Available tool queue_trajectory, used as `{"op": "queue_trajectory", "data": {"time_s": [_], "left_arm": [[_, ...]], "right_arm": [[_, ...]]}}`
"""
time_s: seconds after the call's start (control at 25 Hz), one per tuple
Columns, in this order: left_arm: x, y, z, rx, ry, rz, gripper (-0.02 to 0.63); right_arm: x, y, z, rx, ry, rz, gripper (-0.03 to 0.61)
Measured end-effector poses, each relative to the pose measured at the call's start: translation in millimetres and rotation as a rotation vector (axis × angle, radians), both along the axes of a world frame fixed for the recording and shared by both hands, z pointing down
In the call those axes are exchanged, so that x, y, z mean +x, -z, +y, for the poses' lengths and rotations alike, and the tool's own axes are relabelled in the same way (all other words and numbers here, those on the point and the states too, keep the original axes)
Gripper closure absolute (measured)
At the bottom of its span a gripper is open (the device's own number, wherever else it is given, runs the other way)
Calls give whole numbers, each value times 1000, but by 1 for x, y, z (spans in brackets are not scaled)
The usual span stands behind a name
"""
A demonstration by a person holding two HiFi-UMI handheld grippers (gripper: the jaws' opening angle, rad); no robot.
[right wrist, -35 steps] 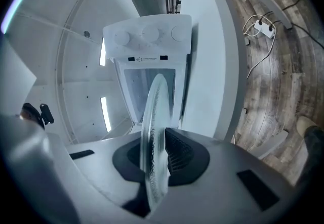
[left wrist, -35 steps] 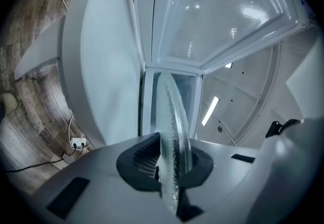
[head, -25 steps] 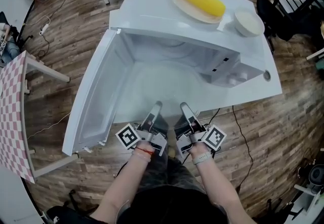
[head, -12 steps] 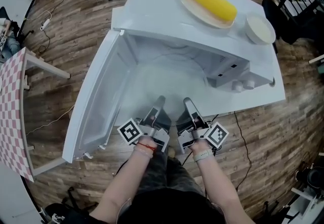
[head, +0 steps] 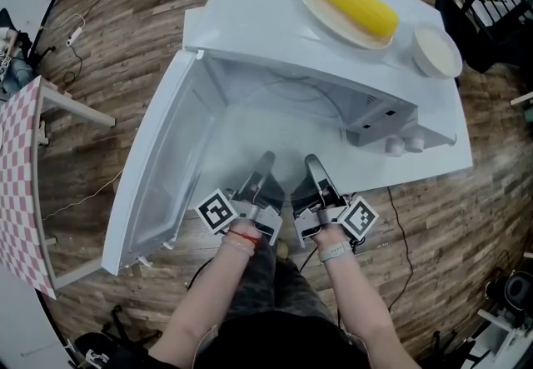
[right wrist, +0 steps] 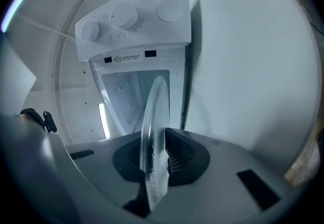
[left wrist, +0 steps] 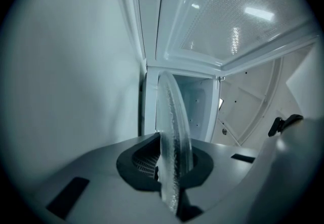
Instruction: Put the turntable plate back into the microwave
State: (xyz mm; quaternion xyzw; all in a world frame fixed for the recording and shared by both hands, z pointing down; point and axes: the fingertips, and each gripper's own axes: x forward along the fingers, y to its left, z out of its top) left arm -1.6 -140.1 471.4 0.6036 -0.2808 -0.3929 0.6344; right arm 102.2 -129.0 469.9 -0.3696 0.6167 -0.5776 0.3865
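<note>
Person's left hand [head: 240, 236] and right hand [head: 330, 237] each hold a hand-held gripper, side by side, marker cubes facing outward. Left hand-held gripper [head: 263, 161] [left wrist: 172, 170]: jaws clamped on the near rim of the turntable plate [left wrist: 174, 132], clear glass seen edge-on between the ribbed pads. Right hand-held gripper [head: 314, 163] [right wrist: 156, 170]: same, jaws closed on the plate rim [right wrist: 153, 132], just right of the left one. The plate [head: 250, 132] stretches ahead of both hand-held grippers, roughly level, at the mouth of the microwave [head: 275, 34] and reaching into the cavity; whether it touches the cavity floor can't be told. Cavity [left wrist: 200, 104] [right wrist: 134, 91] is straight ahead of the jaws, white, with small holes in the walls. Microwave door [head: 154, 167] [left wrist: 66, 76] swung open, left of the left hand-held gripper. Control panel [head: 398, 132] [right wrist: 134, 23] ahead-right of the right hand-held gripper, three round knobs in a row. Farther ahead, on the microwave top: a corn cob [head: 351, 2] on a dish [head: 316, 11], and right of it a white bowl [head: 436, 51]. Wood floor [head: 108, 51] all around. Checkered bench [head: 17, 184] far left of the left hand-held gripper.
</note>
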Motion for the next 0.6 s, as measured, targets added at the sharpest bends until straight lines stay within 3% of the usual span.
{"op": "queue_trajectory", "data": {"time_s": [0.6], "left_arm": [[4,-1,-16,-8,9,-2,583]], "right_arm": [[5,-3,-16,1,-15,-2,538]]}}
